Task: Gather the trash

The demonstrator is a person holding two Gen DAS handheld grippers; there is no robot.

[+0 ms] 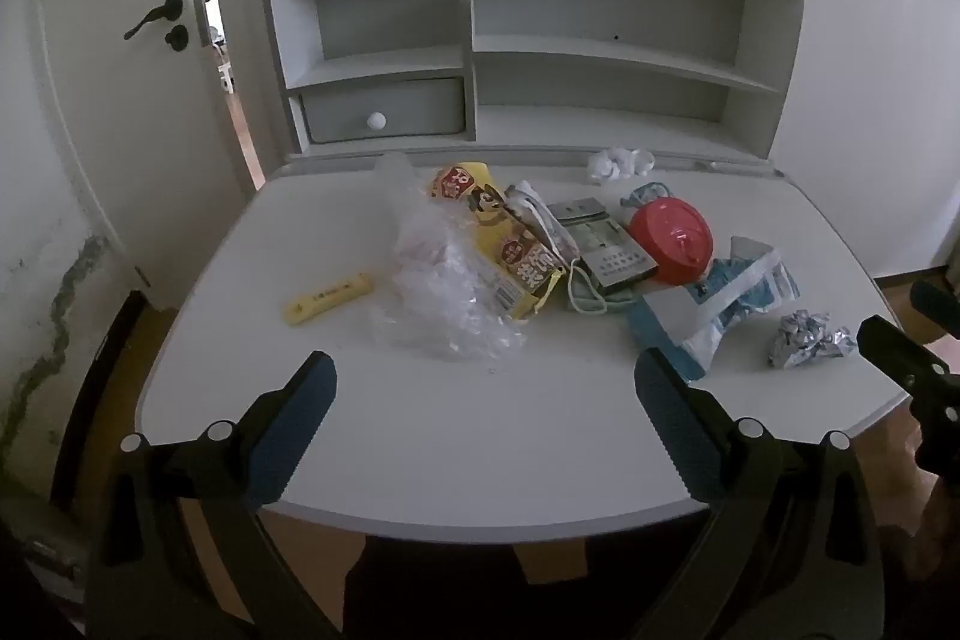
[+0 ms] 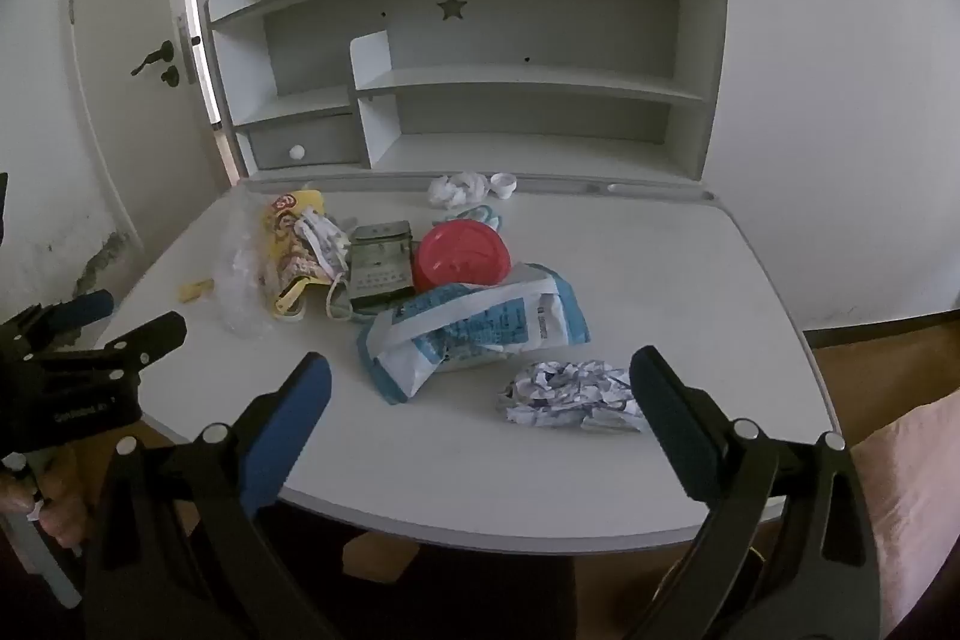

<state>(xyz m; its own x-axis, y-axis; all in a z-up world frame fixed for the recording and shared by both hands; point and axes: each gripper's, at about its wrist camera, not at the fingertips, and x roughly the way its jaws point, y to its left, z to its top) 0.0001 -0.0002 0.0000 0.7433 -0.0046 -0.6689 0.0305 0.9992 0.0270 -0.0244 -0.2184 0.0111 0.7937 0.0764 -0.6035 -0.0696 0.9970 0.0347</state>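
Over the desk (image 1: 420, 430) we hold both grippers (image 1: 485, 379) (image 2: 480, 388) wide and empty; collection not begun. Next, we judge: close on the foil wad (image 2: 570, 394).

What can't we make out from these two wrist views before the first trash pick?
- Bin or bag for the trash: in neither view.
- Drawer contents: closed front hides them.
- Green looped item: mostly under the grey packet, left wrist view.
- Yellow stick: largely behind the clear plastic, right wrist view.
- Print on the yellow snack bag: too blurred to read.
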